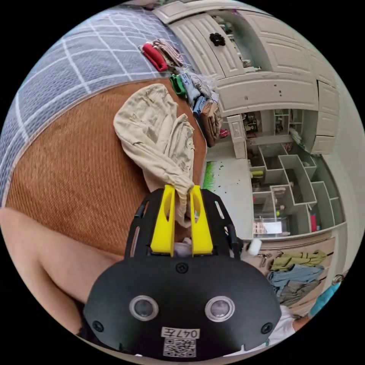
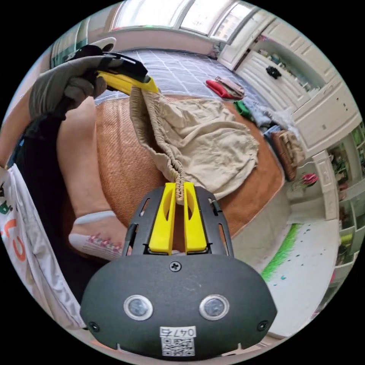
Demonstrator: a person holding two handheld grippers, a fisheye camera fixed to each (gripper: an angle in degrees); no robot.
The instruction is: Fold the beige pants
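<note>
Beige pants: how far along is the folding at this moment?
Done: both grippers have hold of the beige pants. In hand: the right gripper and left gripper pinch the gathered waistband, stretched between them above the woven mat. Left: the legs lie rumpled, with no neat fold visible.

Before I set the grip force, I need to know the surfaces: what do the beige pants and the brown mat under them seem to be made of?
The beige pants look like thin, matte woven cloth, perhaps cotton or linen: crumpled, with a gathered elastic waistband. The brown mat looks like woven reed or bamboo: fine parallel ribs, stiff and flat.
</note>
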